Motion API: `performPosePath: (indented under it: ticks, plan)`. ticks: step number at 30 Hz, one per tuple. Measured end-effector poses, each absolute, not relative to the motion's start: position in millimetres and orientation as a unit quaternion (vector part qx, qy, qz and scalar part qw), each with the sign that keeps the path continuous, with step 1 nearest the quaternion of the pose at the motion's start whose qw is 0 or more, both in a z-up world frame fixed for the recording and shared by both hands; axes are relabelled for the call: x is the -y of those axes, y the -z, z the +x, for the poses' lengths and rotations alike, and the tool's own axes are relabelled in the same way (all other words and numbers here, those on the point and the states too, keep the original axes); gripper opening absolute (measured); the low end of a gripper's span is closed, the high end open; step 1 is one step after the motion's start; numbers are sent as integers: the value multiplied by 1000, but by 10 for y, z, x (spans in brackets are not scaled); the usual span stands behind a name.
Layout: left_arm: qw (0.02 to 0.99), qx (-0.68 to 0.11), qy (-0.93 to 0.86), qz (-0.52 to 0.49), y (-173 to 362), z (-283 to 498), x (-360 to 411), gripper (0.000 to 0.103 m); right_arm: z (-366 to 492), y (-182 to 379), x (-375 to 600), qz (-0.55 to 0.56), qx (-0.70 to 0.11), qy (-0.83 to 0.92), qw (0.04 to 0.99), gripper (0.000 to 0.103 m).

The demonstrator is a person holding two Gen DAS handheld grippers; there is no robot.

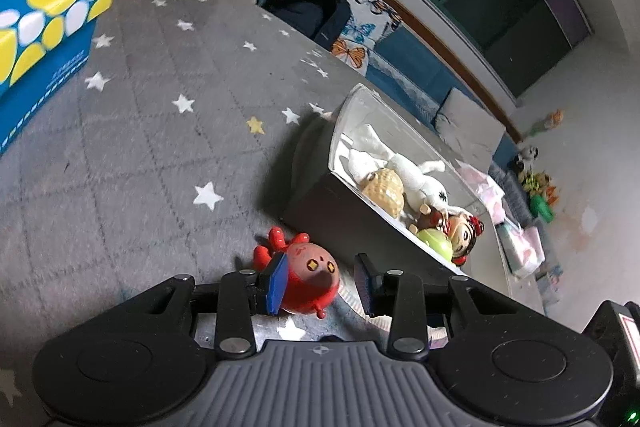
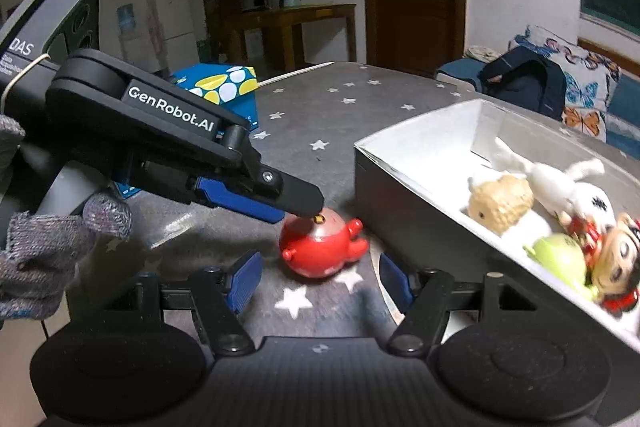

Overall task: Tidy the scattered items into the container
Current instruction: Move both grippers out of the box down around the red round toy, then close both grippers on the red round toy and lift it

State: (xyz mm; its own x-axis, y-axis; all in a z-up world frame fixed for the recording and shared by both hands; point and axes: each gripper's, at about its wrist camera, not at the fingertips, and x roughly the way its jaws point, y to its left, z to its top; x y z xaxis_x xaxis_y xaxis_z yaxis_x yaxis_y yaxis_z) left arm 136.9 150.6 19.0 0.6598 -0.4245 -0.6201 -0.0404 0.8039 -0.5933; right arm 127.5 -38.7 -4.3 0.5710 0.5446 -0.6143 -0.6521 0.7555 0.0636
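Note:
A red round octopus toy (image 1: 310,277) lies on the grey star cloth, just left of the grey box (image 1: 320,205). My left gripper (image 1: 322,281) is open, its blue pads on either side of the toy, not closed on it. In the right wrist view the toy (image 2: 322,247) sits ahead of my right gripper (image 2: 320,281), which is open and empty, while the left gripper (image 2: 280,203) reaches over the toy from the left. The box (image 2: 380,183) holds a white plush (image 2: 560,183), a tan toy (image 2: 500,203), a green toy (image 2: 560,257) and a doll (image 2: 616,267).
A blue and yellow tissue box (image 1: 44,39) stands at the table's far left; it also shows in the right wrist view (image 2: 224,85). A dark backpack (image 2: 524,79) and butterfly cushions lie on the sofa beyond the table edge. A gloved hand (image 2: 48,259) holds the left gripper.

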Motion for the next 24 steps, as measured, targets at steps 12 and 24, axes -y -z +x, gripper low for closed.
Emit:
performPosePath:
  ticks: [12, 24]
  plan:
    - [837, -406, 102, -352, -19, 1440, -1693, 38, 1422, 148, 143, -113, -320, -340, 877, 64]
    - [827, -406, 103, -376, 62, 1433, -1741, 39, 1393, 165, -19, -170, -303, -328, 878, 57]
